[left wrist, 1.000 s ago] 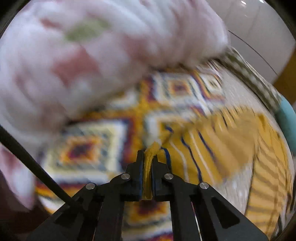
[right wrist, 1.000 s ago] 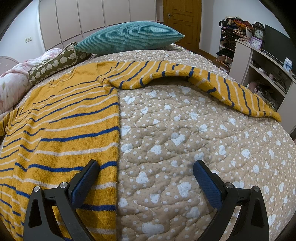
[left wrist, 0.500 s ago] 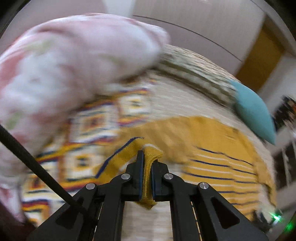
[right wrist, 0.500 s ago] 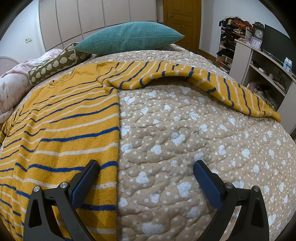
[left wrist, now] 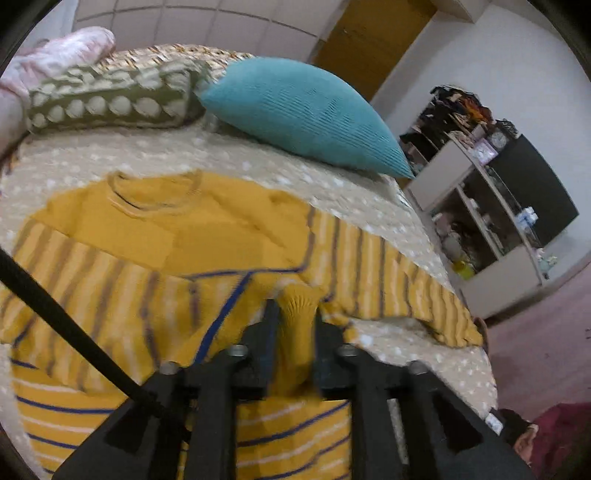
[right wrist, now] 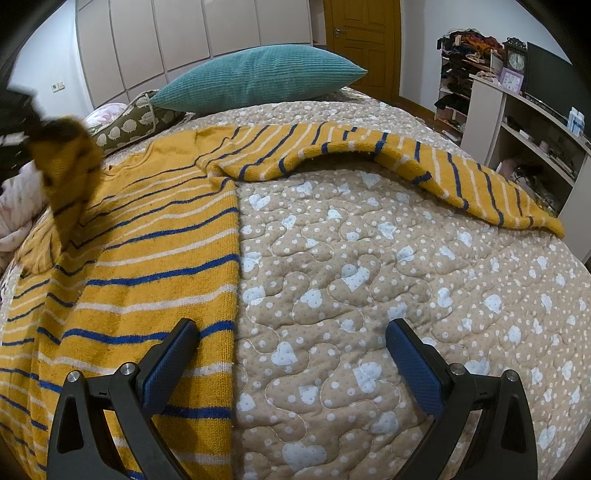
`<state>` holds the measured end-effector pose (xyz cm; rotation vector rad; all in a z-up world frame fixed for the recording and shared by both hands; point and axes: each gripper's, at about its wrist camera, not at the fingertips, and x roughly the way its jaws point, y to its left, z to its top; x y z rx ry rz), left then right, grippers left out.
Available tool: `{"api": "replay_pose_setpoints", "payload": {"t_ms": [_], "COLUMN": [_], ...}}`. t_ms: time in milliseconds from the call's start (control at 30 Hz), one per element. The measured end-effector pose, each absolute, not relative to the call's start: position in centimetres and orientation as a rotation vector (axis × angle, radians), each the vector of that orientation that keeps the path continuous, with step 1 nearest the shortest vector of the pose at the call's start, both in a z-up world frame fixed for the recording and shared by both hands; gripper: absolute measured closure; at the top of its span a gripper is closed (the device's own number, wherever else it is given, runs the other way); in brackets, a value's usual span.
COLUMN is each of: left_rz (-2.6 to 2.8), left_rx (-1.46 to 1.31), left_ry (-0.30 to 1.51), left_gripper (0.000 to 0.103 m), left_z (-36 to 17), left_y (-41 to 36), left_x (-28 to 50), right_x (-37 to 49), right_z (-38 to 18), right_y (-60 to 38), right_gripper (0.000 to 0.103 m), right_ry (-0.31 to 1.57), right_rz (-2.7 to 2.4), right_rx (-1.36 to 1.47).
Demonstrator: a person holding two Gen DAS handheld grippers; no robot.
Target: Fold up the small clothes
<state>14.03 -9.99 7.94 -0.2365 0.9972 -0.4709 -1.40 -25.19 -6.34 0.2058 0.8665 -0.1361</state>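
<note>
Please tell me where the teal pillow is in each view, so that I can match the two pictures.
Left wrist view: the teal pillow is in the upper middle, tilted, right of the green spotted pillow.
Right wrist view: the teal pillow is at top centre, behind the yellow sweater.
Shared landmark: the brown door behind the pillow, also seen at.

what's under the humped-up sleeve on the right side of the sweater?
The sleeve of the yellow striped sweater arches off the quilt, leaving a dark gap. Only shadow shows there; whatever lies deeper is covered by the knit.
</note>
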Motion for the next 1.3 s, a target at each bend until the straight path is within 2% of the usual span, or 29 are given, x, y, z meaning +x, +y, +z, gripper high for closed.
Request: {"api": "replay_pose_setpoints", "payload": {"t_ms": [33,67,233,367,500,700,933,1033,1200,1267,1300], "left_rz": [-0.483,-0.477,-0.393,-0.209,-0.099,0.061,0.080,0.075,0.077,0.085,0.088], "left_rx": [-0.243,-0.238,-0.138,-0.047,-0.107,-0.197,-0.208,-0.180,-0.172,-0.172,-0.165], "left_ry": [0.992,0.982,0.930,0.879,0.855,0.842,0.905,0.895,0.892,0.896,0.897], "left_gripper": [0.059,0.055,0.043,0.039,0.030,0.030,0.030,0.030,0.030,0.030,0.030], "left_z": [7.9,8.1,8.9,9.1,8.0,4.8,0.3,0.1,0.1,-0.1,-0.3], "left_y": [-9.9,-9.4,-5.1,-0.1,5.5,11.1,12.0,11.3,10.8,10.8,10.7], "left_x": [13.5,12.9,7.9,2.6,-2.6,-7.9,-9.9,-10.8,-10.9,-10.8,-10.8], "right_x": [-1.4,-1.4,-1.4,-1.4,-1.4,-1.5,-1.6,1.2,7.3,9.1,9.6], "right_z": [-6.4,-6.4,-6.4,-6.4,-6.4,-4.9,0.9,0.6,-2.3,-3.2,-3.3], "right_y": [-25.2,-25.2,-25.1,-25.2,-25.2,-26.5,-26.0,-24.0,-22.0,-22.0,-21.8], "right_gripper": [0.000,0.000,0.000,0.000,0.000,0.002,0.003,0.008,0.009,0.027,0.062], "right_ry": [0.866,0.866,0.866,0.867,0.870,0.930,0.820,0.863,0.974,0.993,1.007], "right_rz": [-0.136,-0.136,-0.137,-0.138,-0.136,-0.089,0.014,0.123,0.115,0.117,0.128], "right_rx": [0.206,0.206,0.206,0.204,0.204,0.183,0.286,0.324,0.326,0.362,0.364]}}
